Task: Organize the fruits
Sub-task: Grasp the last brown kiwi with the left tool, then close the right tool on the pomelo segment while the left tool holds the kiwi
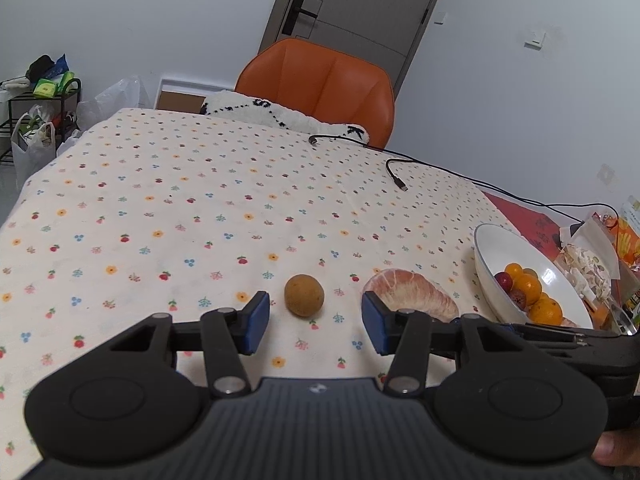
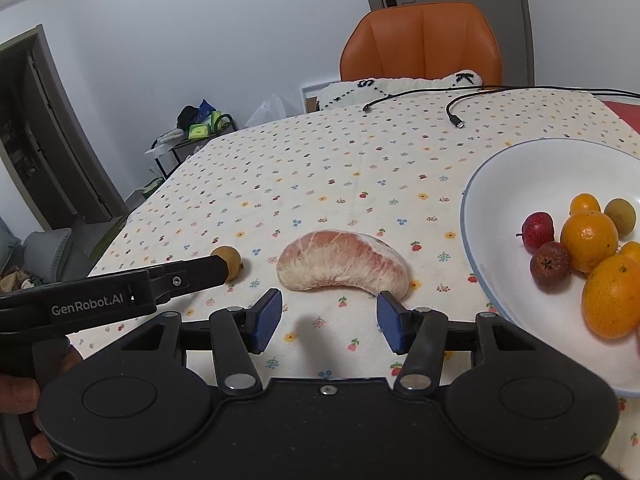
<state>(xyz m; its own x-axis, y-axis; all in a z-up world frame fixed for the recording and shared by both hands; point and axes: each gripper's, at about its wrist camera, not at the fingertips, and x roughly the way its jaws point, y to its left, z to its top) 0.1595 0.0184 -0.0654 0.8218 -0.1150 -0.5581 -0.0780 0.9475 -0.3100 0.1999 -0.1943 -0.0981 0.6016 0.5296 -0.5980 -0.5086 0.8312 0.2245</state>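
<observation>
Blue-padded fingers of the left tool (image 1: 316, 322) stand spread and empty at the bottom of the left wrist frame, with a small brown fruit (image 1: 304, 295) on the flowered tabletop (image 1: 180, 200) just beyond the gap between them. At lower centre of the right wrist frame, the right tool (image 2: 330, 320) is likewise spread wide and holds nothing, its pads just short of a peeled pomelo segment (image 2: 344, 261). Filling that frame's right edge, a white bowl (image 2: 520, 168) already carries oranges and small red fruits. Both loose pieces probably belong there. A clean pickup of the round fruit likely means lowering the left tool until the pads flank its widest part, then closing gently so it cannot roll. Pomelo flesh looks soft and should be gripped lightly across its middle.
</observation>
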